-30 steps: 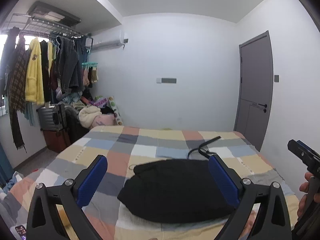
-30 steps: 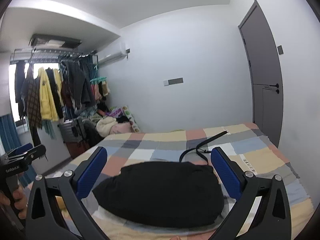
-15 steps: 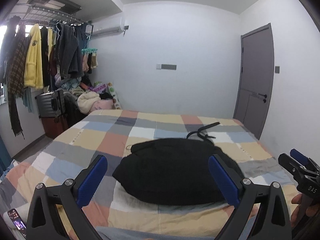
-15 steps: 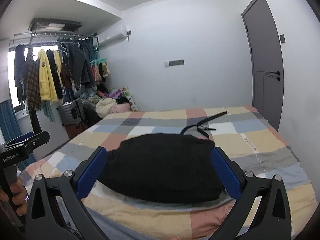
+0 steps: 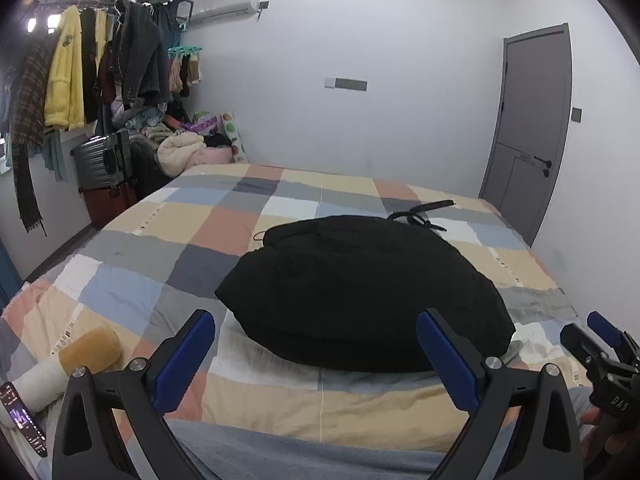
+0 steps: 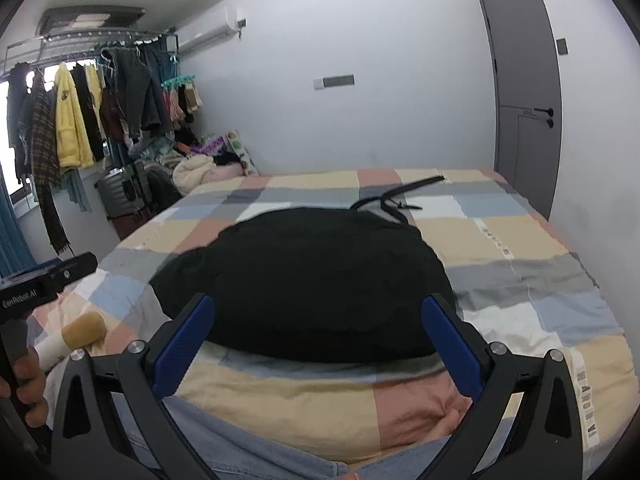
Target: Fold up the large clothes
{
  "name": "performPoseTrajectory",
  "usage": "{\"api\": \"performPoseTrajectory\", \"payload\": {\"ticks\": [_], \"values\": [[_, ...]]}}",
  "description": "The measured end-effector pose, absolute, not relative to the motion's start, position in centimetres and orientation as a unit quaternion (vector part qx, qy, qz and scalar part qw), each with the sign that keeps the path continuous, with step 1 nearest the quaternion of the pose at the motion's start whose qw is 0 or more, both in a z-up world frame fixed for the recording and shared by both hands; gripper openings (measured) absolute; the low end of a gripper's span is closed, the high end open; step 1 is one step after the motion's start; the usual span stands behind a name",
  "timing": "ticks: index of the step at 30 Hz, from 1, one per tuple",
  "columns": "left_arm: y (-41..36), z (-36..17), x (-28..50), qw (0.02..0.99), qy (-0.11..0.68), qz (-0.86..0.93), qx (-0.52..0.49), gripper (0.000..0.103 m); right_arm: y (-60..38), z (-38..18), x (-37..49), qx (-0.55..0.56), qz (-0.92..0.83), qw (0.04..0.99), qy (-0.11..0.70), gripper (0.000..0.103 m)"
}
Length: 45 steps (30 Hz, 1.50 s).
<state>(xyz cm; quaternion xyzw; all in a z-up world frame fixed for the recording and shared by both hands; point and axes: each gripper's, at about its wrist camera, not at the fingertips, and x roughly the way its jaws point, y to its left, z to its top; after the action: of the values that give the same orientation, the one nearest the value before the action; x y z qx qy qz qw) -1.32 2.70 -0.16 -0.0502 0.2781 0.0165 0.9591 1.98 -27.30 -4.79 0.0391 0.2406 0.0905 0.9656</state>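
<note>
- We are holding the left gripper (image 5: 316, 344) above the near edge of the bed (image 5: 224, 224), its blue-padded fingers (image 5: 186, 354) spread wide and gripping nothing.
- We are holding the right gripper (image 6: 318, 330) the same way, jaws standing wide apart and empty, pointing across the bed toward the far wall.
- The garment (image 5: 360, 292), a bulky black bundle, is lying in the middle of the checked bedspread, nearer the foot of the bed than the far end; neither gripper is touching it.
- In the right wrist view the garment (image 6: 308, 284) is sitting between and just beyond the two fingers (image 6: 450, 346).
- A black strap (image 5: 420, 214) is lying on the bedspread just behind the garment; we cannot tell whether it is joined to it.
- In the left wrist view the right gripper is showing at the lower right edge, with a hand (image 5: 600, 438) wrapped round its handle.
- In the right wrist view the left gripper's body is showing at the left edge, held by the other hand (image 6: 28, 384).
- A tan and white roll (image 5: 76, 360) is lying on the near left corner of the bed, with a phone (image 5: 22, 416) just beside it.
- Clothes are hanging on a rail (image 5: 104, 8) at the left, above a suitcase (image 5: 102, 160).
- A grey door (image 5: 524, 128) is standing shut at the far right.
</note>
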Motion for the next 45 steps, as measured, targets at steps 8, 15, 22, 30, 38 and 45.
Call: {"api": "performPoseTrajectory", "payload": {"ticks": [8,15,22,30,38,45], "values": [[2.0,-1.2,-0.3,0.955,0.293,0.015,-0.042,0.102,-27.7,-5.5,2.7,0.048,0.083,0.963,0.253,0.103],[1.3,-1.4,-0.2,0.953,0.300,0.010,-0.033,0.102,-27.3,-5.5,2.4,0.044,0.087,0.960,0.261,0.103],[1.2,-1.2,-0.3,0.952,0.303,0.012,-0.033,0.102,-27.6,-5.1,1.9,0.046,0.080,0.963,0.254,0.103],[1.1,-1.0,-0.4,0.953,0.301,0.010,-0.033,0.102,-27.7,-4.6,1.5,0.045,0.081,0.964,0.250,0.103],[1.0,-0.9,-0.8,0.953,0.302,0.007,-0.031,0.102,-27.8,-4.5,1.5,0.046,0.080,0.964,0.250,0.103],[0.8,-0.9,-1.2,0.953,0.301,0.007,-0.029,0.102,-28.1,-3.8,1.0,0.048,0.078,0.965,0.244,0.103]]}}
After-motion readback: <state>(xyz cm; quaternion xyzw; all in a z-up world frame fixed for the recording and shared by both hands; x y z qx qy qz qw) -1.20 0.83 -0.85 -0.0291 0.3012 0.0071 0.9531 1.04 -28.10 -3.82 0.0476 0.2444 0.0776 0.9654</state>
